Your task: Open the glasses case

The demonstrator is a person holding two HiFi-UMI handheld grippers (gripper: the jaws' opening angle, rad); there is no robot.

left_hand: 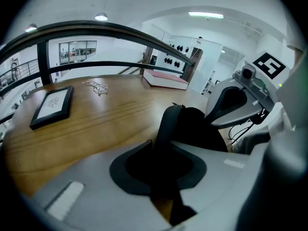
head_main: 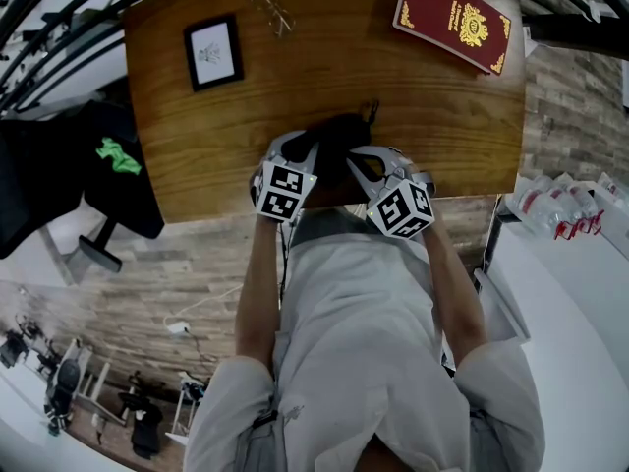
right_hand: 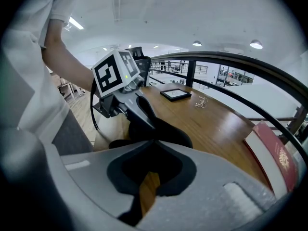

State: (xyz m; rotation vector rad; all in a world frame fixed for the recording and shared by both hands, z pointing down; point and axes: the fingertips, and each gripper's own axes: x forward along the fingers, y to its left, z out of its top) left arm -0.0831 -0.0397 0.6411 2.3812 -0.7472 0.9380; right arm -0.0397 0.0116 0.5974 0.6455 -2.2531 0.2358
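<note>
A black glasses case (head_main: 339, 134) lies near the front edge of the wooden table (head_main: 447, 116), between my two grippers. My left gripper (head_main: 313, 153) comes at it from the left. In the left gripper view a raised black edge of the case (left_hand: 167, 121) stands between the jaws, and the left gripper (left_hand: 163, 146) is shut on it. My right gripper (head_main: 356, 162) meets the case from the right. In the right gripper view the right gripper (right_hand: 154, 146) is shut, its tips against the case (right_hand: 163, 129). Whether it pinches anything thin there is hidden.
A black picture frame (head_main: 213, 52) lies at the table's far left, a pair of wire glasses (head_main: 272, 10) behind the case, and a red book (head_main: 454, 20) at the far right. Black railings run beyond the table. Dark clothing (head_main: 98, 165) hangs left of it.
</note>
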